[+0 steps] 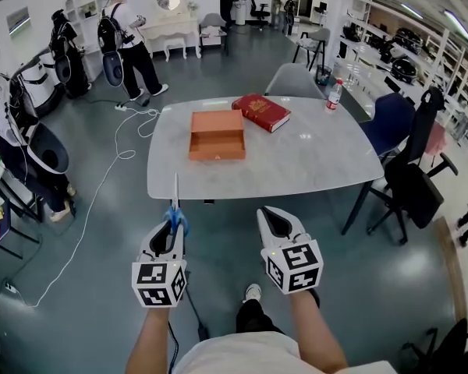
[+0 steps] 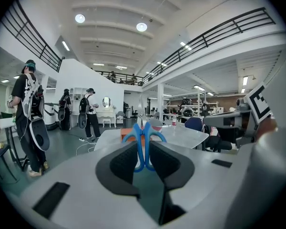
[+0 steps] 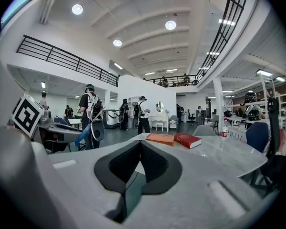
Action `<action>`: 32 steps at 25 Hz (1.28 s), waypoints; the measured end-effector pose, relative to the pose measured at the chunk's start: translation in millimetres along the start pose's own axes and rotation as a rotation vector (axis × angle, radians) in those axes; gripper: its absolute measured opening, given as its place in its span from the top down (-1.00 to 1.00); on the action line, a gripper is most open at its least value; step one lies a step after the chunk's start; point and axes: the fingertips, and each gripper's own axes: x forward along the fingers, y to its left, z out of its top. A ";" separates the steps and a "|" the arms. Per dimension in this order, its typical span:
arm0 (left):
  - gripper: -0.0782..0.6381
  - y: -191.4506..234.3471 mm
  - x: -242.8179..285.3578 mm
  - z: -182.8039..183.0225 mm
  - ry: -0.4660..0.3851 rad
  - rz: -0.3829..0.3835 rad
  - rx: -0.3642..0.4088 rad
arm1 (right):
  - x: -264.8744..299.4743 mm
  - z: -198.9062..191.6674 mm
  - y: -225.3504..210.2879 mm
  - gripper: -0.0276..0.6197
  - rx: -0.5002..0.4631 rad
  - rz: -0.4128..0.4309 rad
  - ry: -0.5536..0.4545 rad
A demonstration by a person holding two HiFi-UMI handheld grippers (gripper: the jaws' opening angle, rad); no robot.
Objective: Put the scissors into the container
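Scissors (image 1: 175, 207) with blue handles are clamped in my left gripper (image 1: 174, 224), which is shut on them below the table's near edge; the blades point up toward the table. In the left gripper view the blue handles (image 2: 144, 140) stand between the black pads (image 2: 121, 163). The container, an open orange box (image 1: 217, 135), lies on the white table (image 1: 312, 158), left of centre and well ahead of both grippers. My right gripper (image 1: 271, 219) is beside the left one, shut with nothing in it. The right gripper view shows the box (image 3: 160, 138) on the table's left end.
A red book (image 1: 260, 111) lies right behind the box, and a water bottle (image 1: 333, 94) stands at the table's far right corner. Chairs (image 1: 409, 170) crowd the right side. A white cable (image 1: 109, 170) runs over the floor at left, where people (image 1: 129, 41) stand.
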 end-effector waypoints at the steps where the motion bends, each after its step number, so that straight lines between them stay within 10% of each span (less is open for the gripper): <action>1: 0.58 -0.7 12.3 3.5 0.002 0.006 0.000 | 9.0 1.5 -9.9 0.90 -0.001 0.005 0.002; 32: 0.58 -16.5 227.1 34.7 0.129 0.068 0.064 | 174.7 26.0 -166.4 0.90 0.025 0.172 0.026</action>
